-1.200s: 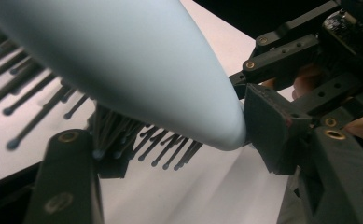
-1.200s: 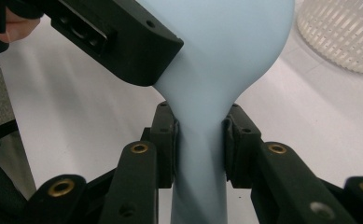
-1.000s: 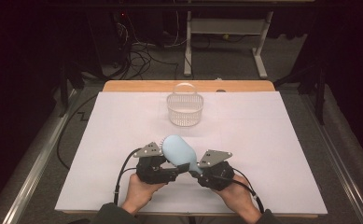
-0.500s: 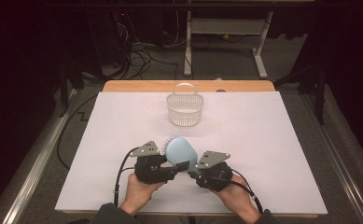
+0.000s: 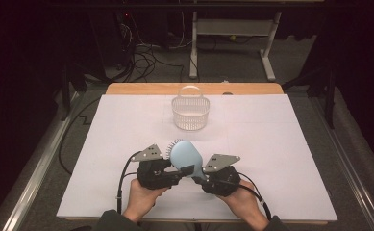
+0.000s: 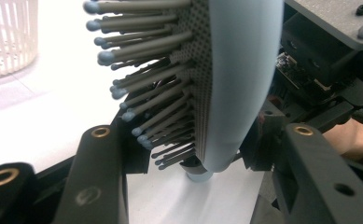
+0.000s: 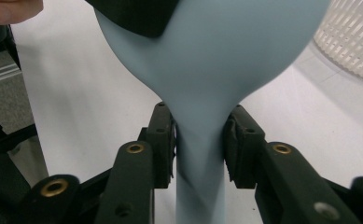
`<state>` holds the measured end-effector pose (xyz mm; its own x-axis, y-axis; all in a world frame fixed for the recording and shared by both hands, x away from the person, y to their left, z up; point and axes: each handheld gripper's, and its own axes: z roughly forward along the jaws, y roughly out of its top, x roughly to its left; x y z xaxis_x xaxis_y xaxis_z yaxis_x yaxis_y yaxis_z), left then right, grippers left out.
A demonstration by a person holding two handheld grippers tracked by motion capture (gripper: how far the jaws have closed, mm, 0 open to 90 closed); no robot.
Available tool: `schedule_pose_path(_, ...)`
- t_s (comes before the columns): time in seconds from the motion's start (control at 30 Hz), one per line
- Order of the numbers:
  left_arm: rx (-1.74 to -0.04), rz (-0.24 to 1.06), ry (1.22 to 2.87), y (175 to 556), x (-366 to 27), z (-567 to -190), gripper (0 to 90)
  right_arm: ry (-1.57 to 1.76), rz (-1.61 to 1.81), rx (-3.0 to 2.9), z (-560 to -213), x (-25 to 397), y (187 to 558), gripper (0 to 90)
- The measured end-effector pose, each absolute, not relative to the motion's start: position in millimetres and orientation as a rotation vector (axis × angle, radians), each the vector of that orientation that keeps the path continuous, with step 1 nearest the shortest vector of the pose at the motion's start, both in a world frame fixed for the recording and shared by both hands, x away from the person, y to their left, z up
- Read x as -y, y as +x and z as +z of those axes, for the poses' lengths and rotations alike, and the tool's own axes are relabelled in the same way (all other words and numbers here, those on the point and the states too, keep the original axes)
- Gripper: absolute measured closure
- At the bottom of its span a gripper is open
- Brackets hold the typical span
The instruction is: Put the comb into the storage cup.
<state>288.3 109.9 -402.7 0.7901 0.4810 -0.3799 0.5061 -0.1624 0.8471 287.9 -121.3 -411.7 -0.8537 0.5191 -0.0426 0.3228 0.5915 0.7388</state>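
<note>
One light blue hairbrush (image 5: 186, 156) is held above the table (image 5: 280, 159), and one white basket (image 5: 190, 113) stands farther away. The right gripper (image 7: 199, 140) is clenched on its handle. The left gripper (image 6: 193, 154) has its two jaws spread on either side of the brush head.

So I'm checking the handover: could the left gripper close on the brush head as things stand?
Probably yes. The left gripper has its jaws open on either side of the hairbrush head, bristles facing one jaw. The right gripper clamps only the handle, so nothing blocks the head.
</note>
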Motion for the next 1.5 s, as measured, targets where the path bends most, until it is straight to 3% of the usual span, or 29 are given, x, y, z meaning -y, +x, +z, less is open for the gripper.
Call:
schedule_pose_path(0.33, -0.798, -0.002, 1.753, 289.2, -123.0, -396.4, 51.3, 0.686, 1.185, -2.554, -409.4, 124.7, 287.5, 47.4)
schedule_pose_path(0.67, -0.820, 0.037, 1.724, 288.6, -132.3, -391.8, 51.1, 0.688, 1.269, -2.504, -406.2, 137.0, 289.0, 37.1)
schedule_pose_path(1.5, -0.827, 0.070, 1.706, 286.8, -141.9, -386.5, 50.9, 0.814, 1.464, -2.350, -400.8, 190.1, 292.6, 33.3)
